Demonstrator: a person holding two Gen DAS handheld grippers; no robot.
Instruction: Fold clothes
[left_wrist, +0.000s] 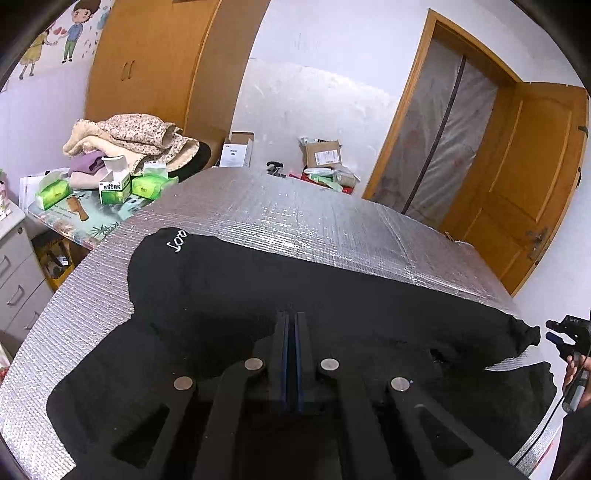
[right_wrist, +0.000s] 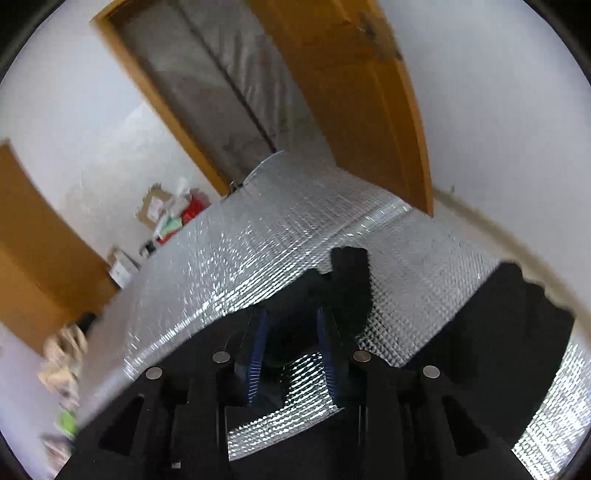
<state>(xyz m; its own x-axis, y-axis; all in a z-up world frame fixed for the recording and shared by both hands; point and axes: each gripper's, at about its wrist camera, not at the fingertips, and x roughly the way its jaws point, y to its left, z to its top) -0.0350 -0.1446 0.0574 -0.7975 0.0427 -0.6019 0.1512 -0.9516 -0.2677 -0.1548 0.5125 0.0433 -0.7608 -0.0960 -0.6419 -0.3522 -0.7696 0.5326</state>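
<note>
My left gripper has its jaws pressed together; whether any cloth sits between them I cannot tell. My right gripper stands with jaws apart, a fold of the black garment between the blue pads, not clamped. The garment lies spread on the silver foil mat, white lettering at its far left corner. Beyond the mat's left edge stand green tissue boxes and piled clothing.
</note>
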